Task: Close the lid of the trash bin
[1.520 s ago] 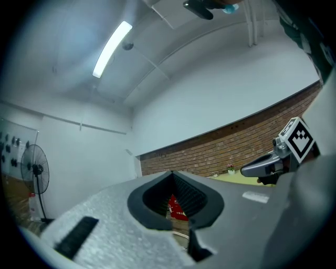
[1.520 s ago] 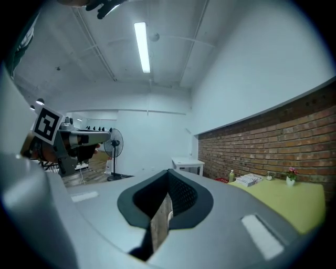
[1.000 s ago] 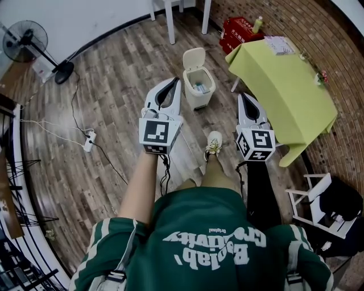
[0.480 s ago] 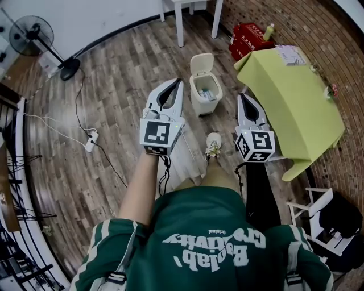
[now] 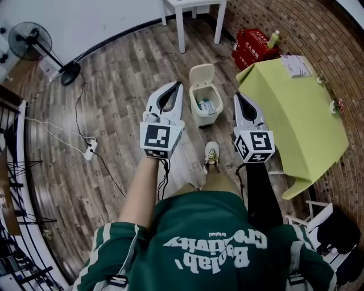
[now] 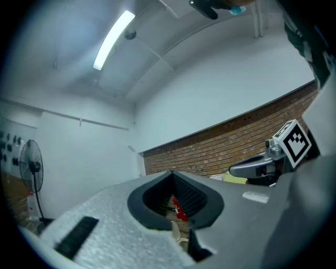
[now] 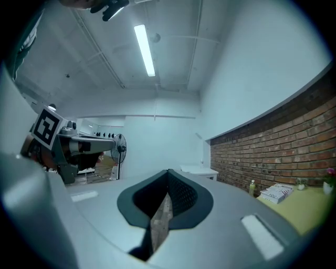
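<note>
The small cream trash bin [image 5: 206, 108] stands on the wood floor, seen in the head view just ahead of both grippers. Its lid [image 5: 201, 74] is tipped up and back, and some rubbish shows inside. My left gripper [image 5: 180, 84] is held in the air left of the bin, jaws shut with nothing between them. At the bin's right, my right gripper [image 5: 236, 95] is likewise shut and empty. Neither touches the bin. The left gripper view shows closed fingertips [image 6: 171, 172] pointing at a brick wall; the right gripper view shows closed fingertips [image 7: 169, 171] too.
A table with a yellow-green cloth [image 5: 296, 108] stands close on the right, with a red crate [image 5: 254, 48] behind it. White table legs [image 5: 196, 17] are beyond the bin. A fan [image 5: 34, 42] and a power strip [image 5: 88, 149] with cables lie left. My shoe [image 5: 211, 154] is behind the bin.
The bin has come nearer and lower in the head view as the person stepped towards it. Both grippers stay shut and level on either side.
</note>
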`<state>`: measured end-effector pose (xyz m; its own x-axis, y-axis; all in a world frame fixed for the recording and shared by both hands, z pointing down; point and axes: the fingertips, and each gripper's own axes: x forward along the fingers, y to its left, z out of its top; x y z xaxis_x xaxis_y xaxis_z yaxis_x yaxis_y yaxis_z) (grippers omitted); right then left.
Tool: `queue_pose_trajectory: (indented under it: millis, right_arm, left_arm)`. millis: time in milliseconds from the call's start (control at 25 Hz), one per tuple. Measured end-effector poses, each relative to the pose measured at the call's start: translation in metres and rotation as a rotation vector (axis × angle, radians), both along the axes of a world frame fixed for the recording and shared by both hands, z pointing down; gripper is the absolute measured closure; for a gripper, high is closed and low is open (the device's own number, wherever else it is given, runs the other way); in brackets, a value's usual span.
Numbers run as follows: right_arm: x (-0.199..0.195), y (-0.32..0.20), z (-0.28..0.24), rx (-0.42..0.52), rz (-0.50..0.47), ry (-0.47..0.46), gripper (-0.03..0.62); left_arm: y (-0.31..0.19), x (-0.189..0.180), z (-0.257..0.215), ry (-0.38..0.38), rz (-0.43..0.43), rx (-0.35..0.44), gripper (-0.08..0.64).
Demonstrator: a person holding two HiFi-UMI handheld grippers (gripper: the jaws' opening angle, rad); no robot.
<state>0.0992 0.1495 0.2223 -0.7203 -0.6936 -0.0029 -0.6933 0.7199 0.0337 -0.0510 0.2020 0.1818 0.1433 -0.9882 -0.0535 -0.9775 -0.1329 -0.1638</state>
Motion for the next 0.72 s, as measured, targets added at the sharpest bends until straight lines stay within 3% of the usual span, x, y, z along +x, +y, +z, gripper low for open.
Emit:
queue_pose_trajectory:
  millis: [160, 720]
  right_arm:
    - [-0.003, -0.034, -0.001, 0.012, -0.011, 0.004, 0.584]
    - [-0.015, -0.147, -0.003, -0.012, -0.047, 0.015, 0.581]
  left_arm:
    - [-0.037, 0.004, -0.003, 0.031, 0.006, 0.006, 0.565]
    - [-0.155, -0.001, -0.008, 0.019, 0.024, -0.001, 0.564]
